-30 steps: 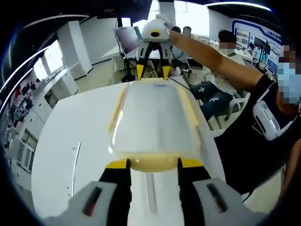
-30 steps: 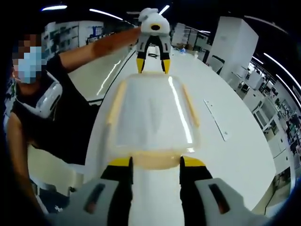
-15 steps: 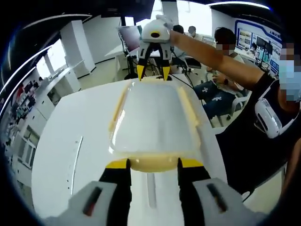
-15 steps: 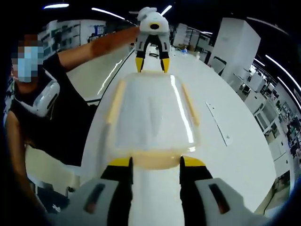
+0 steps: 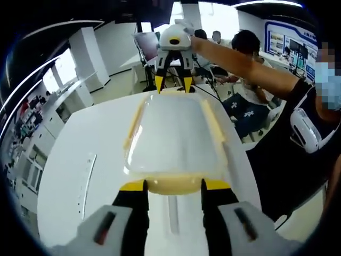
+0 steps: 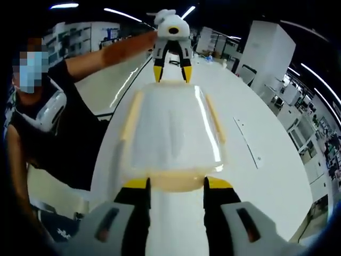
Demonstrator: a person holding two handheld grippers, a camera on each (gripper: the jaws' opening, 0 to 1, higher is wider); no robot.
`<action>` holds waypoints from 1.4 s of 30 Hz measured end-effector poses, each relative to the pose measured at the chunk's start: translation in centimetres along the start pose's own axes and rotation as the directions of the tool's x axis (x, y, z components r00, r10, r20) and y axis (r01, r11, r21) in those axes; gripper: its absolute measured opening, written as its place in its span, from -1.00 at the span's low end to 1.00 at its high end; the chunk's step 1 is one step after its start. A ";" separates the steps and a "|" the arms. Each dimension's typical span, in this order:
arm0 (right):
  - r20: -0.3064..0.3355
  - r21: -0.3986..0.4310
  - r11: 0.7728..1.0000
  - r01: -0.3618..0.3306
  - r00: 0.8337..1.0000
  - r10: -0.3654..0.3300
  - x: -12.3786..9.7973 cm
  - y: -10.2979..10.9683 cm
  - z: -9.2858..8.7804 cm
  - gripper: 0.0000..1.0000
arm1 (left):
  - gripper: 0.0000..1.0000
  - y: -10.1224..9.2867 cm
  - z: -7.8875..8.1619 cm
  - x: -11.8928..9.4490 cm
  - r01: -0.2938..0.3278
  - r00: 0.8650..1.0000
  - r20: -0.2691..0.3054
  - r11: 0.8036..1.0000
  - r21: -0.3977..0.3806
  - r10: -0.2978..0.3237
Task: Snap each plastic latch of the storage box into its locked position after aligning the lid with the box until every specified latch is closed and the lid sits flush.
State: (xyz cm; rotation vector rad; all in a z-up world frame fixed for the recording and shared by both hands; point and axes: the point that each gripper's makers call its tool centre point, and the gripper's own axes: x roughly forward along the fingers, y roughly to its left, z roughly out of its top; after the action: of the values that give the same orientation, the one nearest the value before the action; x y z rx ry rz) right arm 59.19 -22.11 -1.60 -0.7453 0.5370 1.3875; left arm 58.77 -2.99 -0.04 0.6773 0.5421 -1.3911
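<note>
A storage box with a frosted clear lid (image 5: 173, 136) and pale yellow latches lies lengthwise on the white table (image 5: 80, 138). My left gripper (image 5: 173, 185) is open, and its yellow-tipped jaws straddle the near end latch (image 5: 173, 181). At the far end my right gripper (image 5: 173, 85) stands open with its tips at the lid's edge. In the right gripper view the lid (image 6: 173, 133) runs away from my right gripper (image 6: 174, 184), which flanks its own end latch (image 6: 173, 180). The left gripper (image 6: 170, 76) is at the opposite end. Long yellow side latches (image 5: 133, 125) lie along the lid.
A thin ruler-like strip (image 5: 86, 178) lies on the table beside the box, also seen as the strip (image 6: 248, 141). The person (image 6: 48, 122) holding the grippers stands at the table's edge. Seated people (image 5: 250, 58) and chairs are beyond the table.
Both views have shifted slightly. The box and both grippers stand as before.
</note>
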 end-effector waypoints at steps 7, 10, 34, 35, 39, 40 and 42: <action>0.003 -0.002 1.000 -0.001 1.000 0.001 0.5 0.0 0.4 -0.29 | -0.27 0.2 -0.6 -0.4 0.003 1.000 0.016 1.000 -0.017 -0.003; -0.002 -0.003 1.000 -0.006 1.000 0.006 0.9 0.0 0.5 -0.29 | -0.27 0.1 -0.8 -0.5 0.006 1.000 0.018 1.000 -0.026 -0.005; 0.012 -0.021 1.000 -0.009 1.000 0.009 2.6 0.2 2.3 -0.29 | -0.27 -0.4 -2.9 -2.3 -0.018 0.998 0.054 0.999 -0.031 0.020; 0.012 -0.021 1.000 -0.009 1.000 0.009 2.7 0.2 2.3 -0.29 | -0.27 -0.3 -2.8 -2.4 -0.016 0.998 0.058 0.999 -0.038 0.018; 0.017 -0.018 1.000 -0.019 1.000 0.019 2.9 0.3 2.5 -0.29 | -0.27 -0.6 -3.1 -2.3 -0.009 0.998 0.059 0.999 -0.044 0.012; 0.015 -0.017 1.000 -0.023 1.000 0.023 3.1 0.3 2.5 -0.29 | -0.27 -0.6 -3.2 -2.3 -0.009 0.998 0.059 0.999 -0.044 0.012; 0.011 -0.014 0.999 -0.031 0.999 0.031 3.4 0.3 2.5 -0.29 | -0.27 -0.8 -3.7 -2.1 -0.003 0.999 0.054 0.999 -0.052 0.006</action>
State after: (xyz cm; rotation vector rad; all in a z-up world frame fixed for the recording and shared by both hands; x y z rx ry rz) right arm 59.09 -18.01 -2.45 -0.7434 0.5326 1.4245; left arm 57.95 1.03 -1.25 0.5968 0.5316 -1.3822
